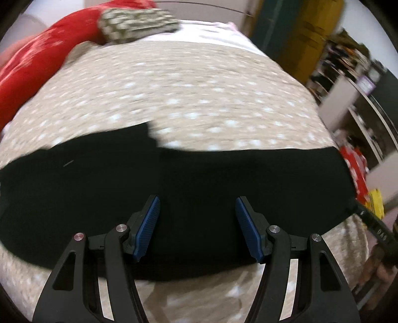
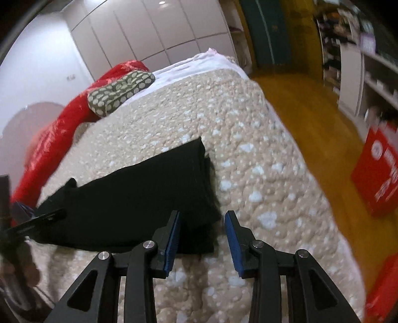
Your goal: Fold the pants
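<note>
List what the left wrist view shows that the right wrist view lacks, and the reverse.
Only the left wrist view shows the black pants spread wide across the frame, with the left gripper open above their middle. Only the right wrist view shows the white wardrobe doors, the yellow floor, the red box, and the right gripper open at the pants' layered right end. Both share the spotted beige bedspread, the red pillow and the green patterned cushion.
</note>
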A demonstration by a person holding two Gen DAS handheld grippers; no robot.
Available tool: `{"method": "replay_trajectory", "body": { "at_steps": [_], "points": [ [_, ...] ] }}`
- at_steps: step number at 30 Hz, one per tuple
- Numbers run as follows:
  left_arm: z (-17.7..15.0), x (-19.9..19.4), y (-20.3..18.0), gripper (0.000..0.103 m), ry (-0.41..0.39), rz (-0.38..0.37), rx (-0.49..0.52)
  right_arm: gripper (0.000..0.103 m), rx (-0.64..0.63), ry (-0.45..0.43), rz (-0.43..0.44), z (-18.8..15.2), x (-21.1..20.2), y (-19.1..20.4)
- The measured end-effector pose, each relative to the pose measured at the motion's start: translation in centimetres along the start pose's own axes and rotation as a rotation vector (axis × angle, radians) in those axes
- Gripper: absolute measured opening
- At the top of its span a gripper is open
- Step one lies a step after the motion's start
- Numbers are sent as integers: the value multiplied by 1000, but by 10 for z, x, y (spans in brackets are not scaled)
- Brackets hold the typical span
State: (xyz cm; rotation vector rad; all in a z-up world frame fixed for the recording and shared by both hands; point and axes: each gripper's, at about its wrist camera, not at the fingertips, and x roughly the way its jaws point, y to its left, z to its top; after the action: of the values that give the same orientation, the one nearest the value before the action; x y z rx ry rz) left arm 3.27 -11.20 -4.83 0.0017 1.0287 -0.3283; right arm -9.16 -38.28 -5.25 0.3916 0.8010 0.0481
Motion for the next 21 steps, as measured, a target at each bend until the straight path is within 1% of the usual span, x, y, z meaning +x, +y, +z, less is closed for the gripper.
{"method": "replay_trajectory", "body": {
  "at_steps": [2, 3, 6, 7, 10, 11, 12, 13, 15, 18, 21],
  "points": [
    [9, 9, -20, 63, 22, -30, 40, 40, 26, 1, 20, -4, -1, -4],
    [14, 15, -33, 63, 35, -60, 64, 40, 31, 1, 32, -6, -2, -5],
    [26, 25, -63, 63, 61, -119, 112, 43, 43, -2, 69, -12, -5, -8],
    [32, 30, -77, 63, 67, -153, 133, 44, 48, -2, 84, -15, -5, -9],
    [46, 45, -105, 63, 89, -196, 161, 46, 57, -19, 114, -21, -5, -12],
    [49, 49, -112, 69, 93, -209, 172, 46, 62, -25, 124, -21, -3, -12],
    [52, 51, -119, 77, 93, -222, 187, 46, 64, -30, 137, -21, -2, -12],
    [56, 55, -126, 79, 90, -234, 201, 47, 66, -34, 149, -21, -1, -11],
    [64, 60, -139, 79, 88, -257, 220, 47, 71, -41, 175, -22, 2, -10],
    [75, 76, -158, 79, 149, -318, 252, 48, 61, -46, 196, -22, 6, -7],
    [78, 85, -174, 79, 179, -325, 298, 48, 78, -48, 217, -20, 10, -8]
  ]
}}
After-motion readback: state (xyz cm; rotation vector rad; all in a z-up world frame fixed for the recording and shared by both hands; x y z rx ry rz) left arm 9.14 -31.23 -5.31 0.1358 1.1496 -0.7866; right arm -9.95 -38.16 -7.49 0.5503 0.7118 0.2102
